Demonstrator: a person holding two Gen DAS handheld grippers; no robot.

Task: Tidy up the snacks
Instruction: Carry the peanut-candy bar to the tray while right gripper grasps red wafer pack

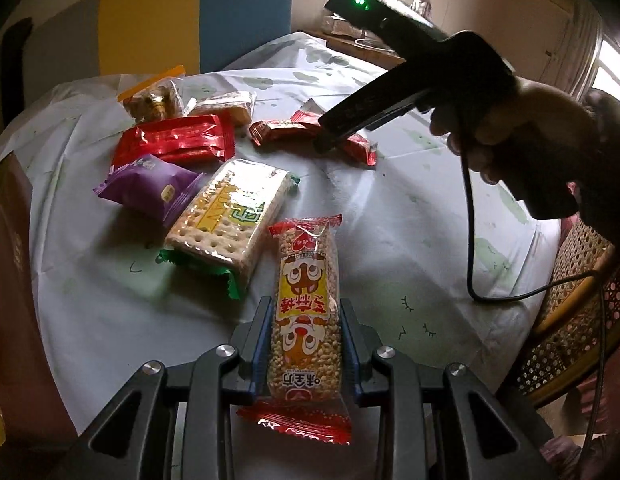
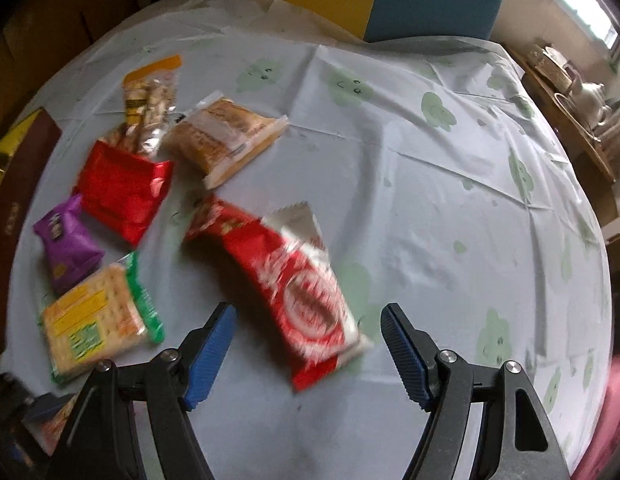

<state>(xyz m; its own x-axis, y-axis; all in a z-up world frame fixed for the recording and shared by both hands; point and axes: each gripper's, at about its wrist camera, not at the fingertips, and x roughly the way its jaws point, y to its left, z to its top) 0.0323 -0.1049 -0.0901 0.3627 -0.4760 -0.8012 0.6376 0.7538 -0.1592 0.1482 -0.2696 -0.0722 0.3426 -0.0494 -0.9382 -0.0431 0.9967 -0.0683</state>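
Observation:
My left gripper (image 1: 305, 308) is shut on a long puffed-rice bar (image 1: 305, 276) in a clear wrapper with red ends, held above the tablecloth. In the right wrist view my right gripper (image 2: 307, 312) stands open, pointing steeply down over a red-and-white wafer packet (image 2: 297, 284). The packet lies on the cloth between and beyond the blue pads (image 2: 209, 352), which do not touch it. In the left wrist view a hand carries the right gripper (image 1: 328, 136) with its tips over the red packets (image 1: 281, 130).
Left of the wafer packet lie a cracker pack (image 2: 93, 320), a purple packet (image 2: 65, 240), a red foil pack (image 2: 121, 192), an orange-topped bag (image 2: 149, 100) and a clear pastry pack (image 2: 225, 136). A dark box (image 2: 21, 184) sits at the table's left edge. A rattan chair (image 1: 570, 300) stands on the right.

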